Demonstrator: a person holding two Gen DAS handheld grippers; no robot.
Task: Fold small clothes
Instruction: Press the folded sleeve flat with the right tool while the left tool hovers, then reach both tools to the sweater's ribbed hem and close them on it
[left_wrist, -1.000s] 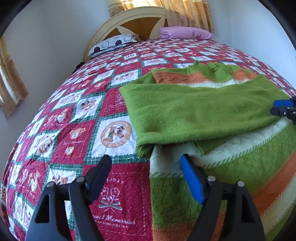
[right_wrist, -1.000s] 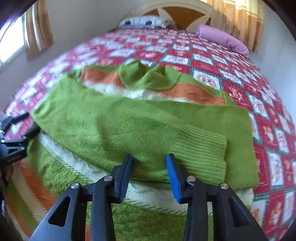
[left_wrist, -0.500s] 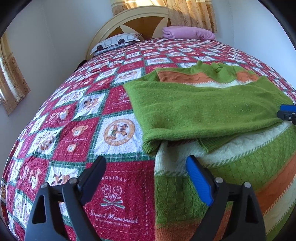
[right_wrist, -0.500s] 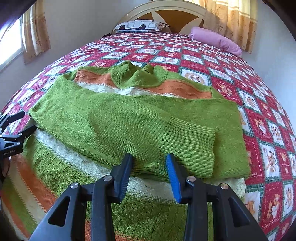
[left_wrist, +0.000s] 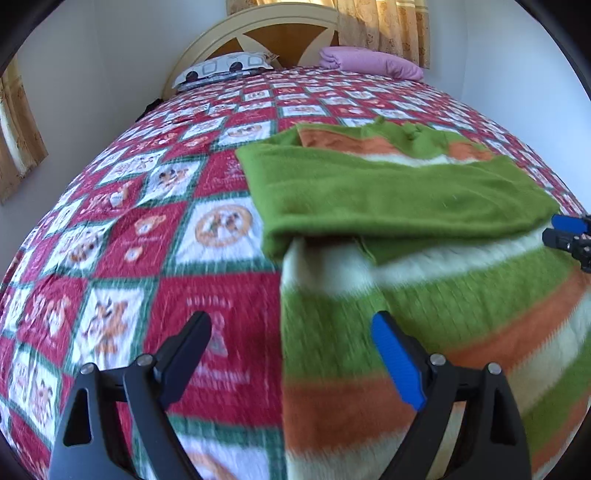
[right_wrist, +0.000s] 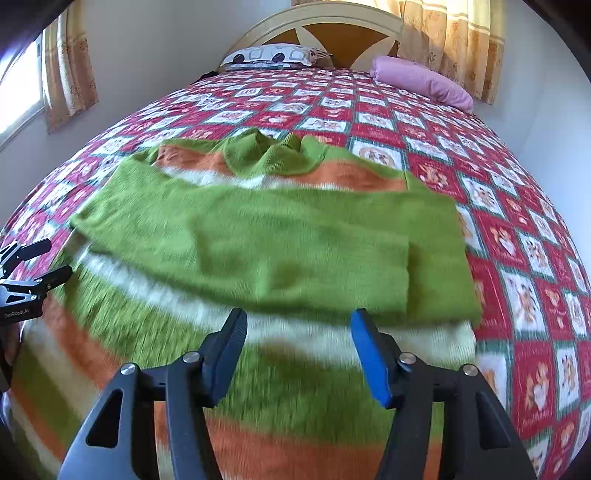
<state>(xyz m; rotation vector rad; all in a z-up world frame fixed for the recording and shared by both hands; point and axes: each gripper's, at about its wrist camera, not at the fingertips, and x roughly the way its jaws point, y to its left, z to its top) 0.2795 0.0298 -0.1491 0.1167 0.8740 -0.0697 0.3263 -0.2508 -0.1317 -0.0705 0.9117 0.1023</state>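
A green sweater with orange and white stripes (left_wrist: 443, 295) lies flat on the bed, its two green sleeves (left_wrist: 388, 199) folded across the chest. It also shows in the right wrist view (right_wrist: 258, 240), collar (right_wrist: 273, 151) toward the headboard. My left gripper (left_wrist: 291, 336) is open and empty, above the sweater's left edge near the hem. My right gripper (right_wrist: 295, 332) is open and empty, above the striped body just below the folded sleeves. Each gripper shows at the edge of the other's view: the right one (left_wrist: 569, 236), the left one (right_wrist: 26, 273).
The bed is covered by a red, white and green patchwork quilt (left_wrist: 147, 229). A patterned pillow (left_wrist: 225, 68) and a pink pillow (left_wrist: 369, 64) lie at the headboard (right_wrist: 332, 33). Walls and curtains (right_wrist: 70, 77) flank the bed.
Both grippers have pulled back toward the sweater's hem and opened wider; more of the striped body is in view. The sweater has not moved.
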